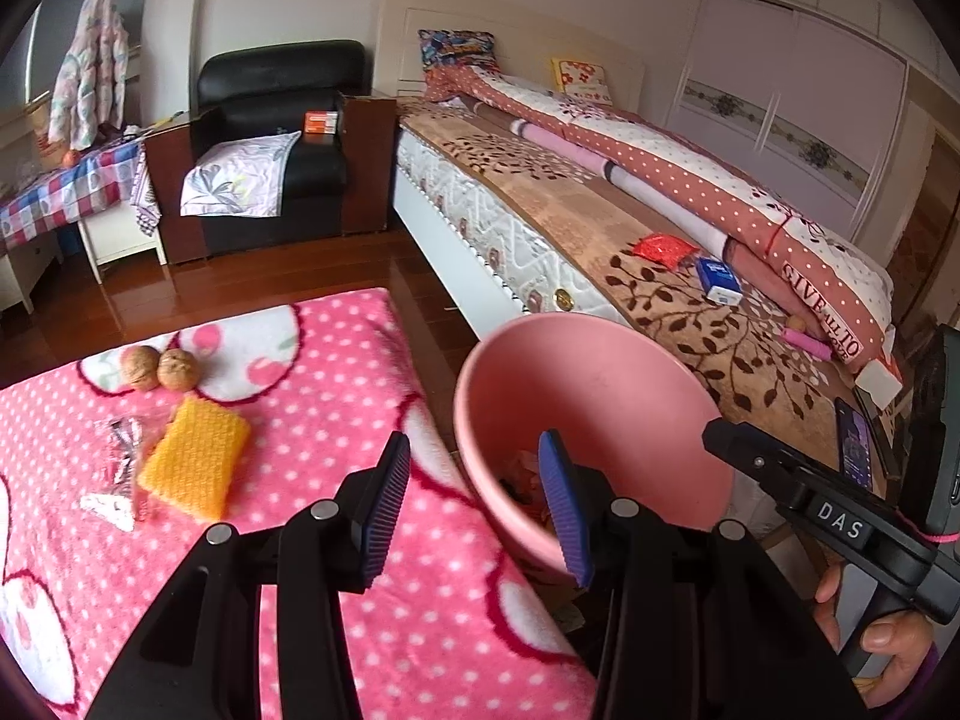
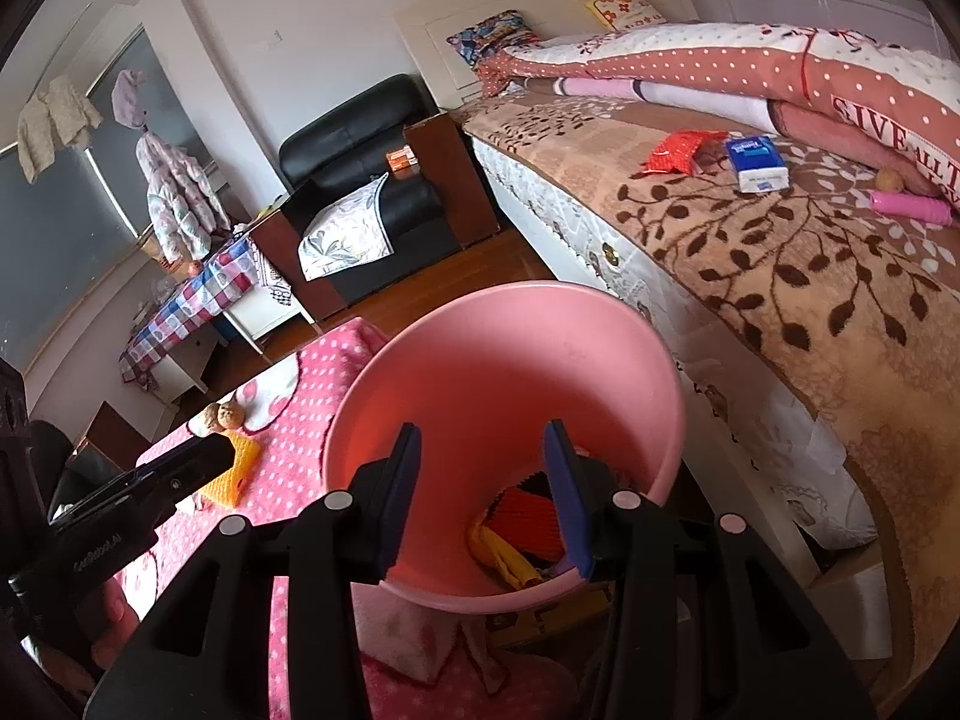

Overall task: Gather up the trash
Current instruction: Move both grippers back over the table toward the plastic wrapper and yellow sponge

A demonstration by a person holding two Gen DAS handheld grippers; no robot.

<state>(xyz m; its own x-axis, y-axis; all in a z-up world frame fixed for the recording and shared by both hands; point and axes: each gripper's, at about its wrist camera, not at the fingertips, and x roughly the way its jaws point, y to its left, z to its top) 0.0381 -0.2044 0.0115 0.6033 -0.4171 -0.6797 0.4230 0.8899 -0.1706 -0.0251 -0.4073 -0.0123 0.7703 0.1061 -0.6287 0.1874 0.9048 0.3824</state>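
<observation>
My left gripper [image 1: 474,504] is wide open w/ nothing between the ribbed blue pads; its right pad hangs over the rim of the pink bin [image 1: 600,396], the left one over the blanket. The bin is smooth round plastic and sits beside the fluffy pink dotted blanket [image 1: 336,360]. At approx. 10 o'clock from this gripper lie a crinkled clear wrapper [image 1: 120,468], an orange knobbly pad [image 1: 195,465] and two wrinkly walnuts [image 1: 159,367]. My right gripper [image 2: 483,498] points down into the bin, jaws apart and empty, above red and yellow scraps [image 2: 510,540] at the bottom. On the leaf-pattern bed cover [image 2: 780,252], at 1 o'clock, are a shiny red packet [image 2: 681,151] and a blue-white tissue pack [image 2: 755,163].
</observation>
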